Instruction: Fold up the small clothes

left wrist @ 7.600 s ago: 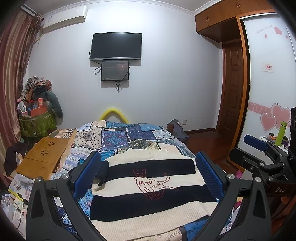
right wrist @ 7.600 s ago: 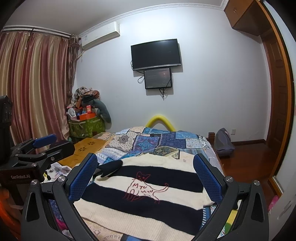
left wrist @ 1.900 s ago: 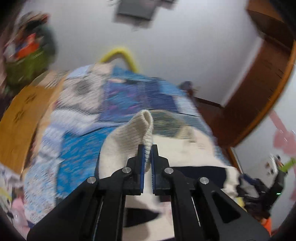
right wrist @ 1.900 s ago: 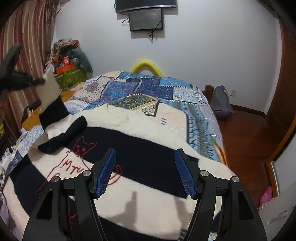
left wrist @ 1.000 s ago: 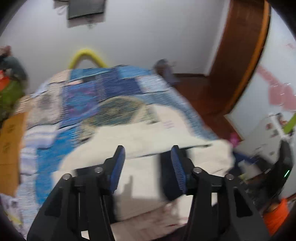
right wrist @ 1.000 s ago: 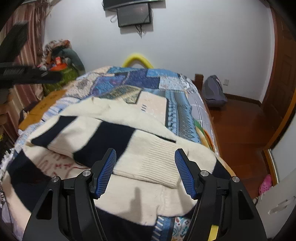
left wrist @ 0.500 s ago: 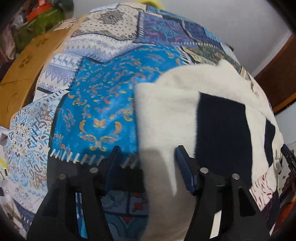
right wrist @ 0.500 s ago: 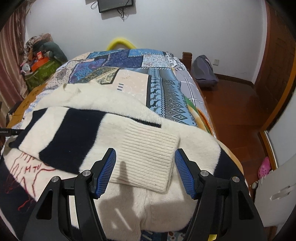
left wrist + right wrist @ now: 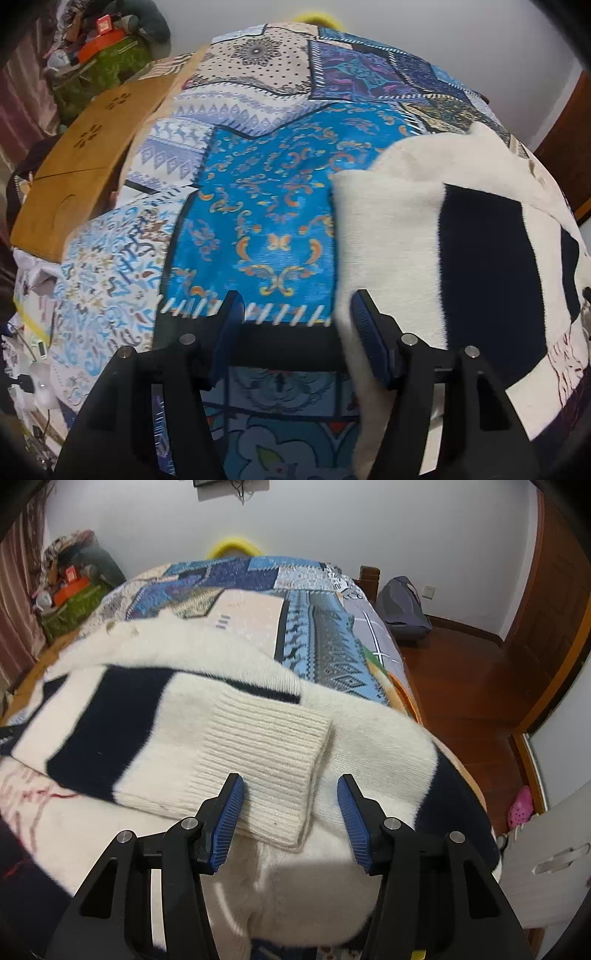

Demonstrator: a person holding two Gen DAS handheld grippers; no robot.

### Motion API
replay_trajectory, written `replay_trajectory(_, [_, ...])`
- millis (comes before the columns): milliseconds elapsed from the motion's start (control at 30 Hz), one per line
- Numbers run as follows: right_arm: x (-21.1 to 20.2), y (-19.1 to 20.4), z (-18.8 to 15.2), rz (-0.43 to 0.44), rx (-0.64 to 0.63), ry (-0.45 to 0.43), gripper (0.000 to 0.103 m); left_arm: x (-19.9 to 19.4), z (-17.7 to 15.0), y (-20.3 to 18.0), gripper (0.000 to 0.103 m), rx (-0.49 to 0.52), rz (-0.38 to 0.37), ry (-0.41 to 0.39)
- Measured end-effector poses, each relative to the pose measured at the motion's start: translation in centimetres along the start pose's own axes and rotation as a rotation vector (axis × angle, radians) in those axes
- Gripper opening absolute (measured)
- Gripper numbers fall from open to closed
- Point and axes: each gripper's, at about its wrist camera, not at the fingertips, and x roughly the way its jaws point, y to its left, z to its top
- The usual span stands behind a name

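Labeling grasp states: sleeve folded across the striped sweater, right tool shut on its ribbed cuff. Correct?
Not quite: the right tool is open, its fingers either side of the ribbed cuff, as the right wrist view shows. The sleeve does lie folded across the striped sweater.

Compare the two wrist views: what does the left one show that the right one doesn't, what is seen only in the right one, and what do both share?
Left only: the wooden board beside the bed and the bright blue quilt patch.

Right only: the ribbed cuff of the sleeve folded across the sweater, the grey bag on the floor and the pink shoe.

Both: the striped sweater on the quilt, and an open gripper, left and right.
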Motion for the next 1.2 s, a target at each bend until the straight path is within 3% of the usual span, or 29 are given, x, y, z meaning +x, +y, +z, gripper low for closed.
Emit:
replay_trajectory(133, [-3.2,-1.0,-0.2,0.021,0.012,-0.049,0.049,-2.1,0.5,-0.2,0.055,0.007,0.028,-0.015])
replay_trajectory(300, [-6.3,-2.8,-0.8,-0.004,0.021,-0.095,0.055,-5.9,1.5,-3.0,0.055,0.047,-0.041,-0.095])
replay_trajectory(467, [-7.3,-7.1,-2.7,-0.061,0.114,-0.097,0.059,-8.0,2.2,-8.5,0.056,0.114,-0.138,-0.125])
replay_trajectory(700, [-4.5,-12.6,-6.0,-0.065,0.305,0.012,0.059,-5.2,1.6,-15.3,0.056,0.223,-0.17,-0.064])
replay_trajectory(833, [-1.8,-13.5,-7.7,0.009,0.381,0.083,0.059,-2.6,1.1,-17.1,0.056,0.237,-0.156,-0.006])
replay_trajectory(967, [-0.7,-13.6,-8.3,0.077,0.445,0.063,0.058,-2.4,0.7,-17.8,0.061,0.259,-0.128,-0.025])
replay_trajectory(1100, [-0.4,-13.7,-8.6,0.12,0.485,0.042,0.047,-2.2,0.6,-17.8,0.061,0.269,-0.125,-0.031])
replay_trajectory(1167, [-0.7,-13.6,-8.6,0.14,0.479,0.026,0.03,-2.2,0.5,-17.6,0.061,0.262,-0.13,-0.033])
replay_trajectory(1200, [-0.8,-13.5,-8.6,0.147,0.477,0.023,0.027,-2.2,0.6,-17.6,0.061,0.259,-0.131,-0.034])
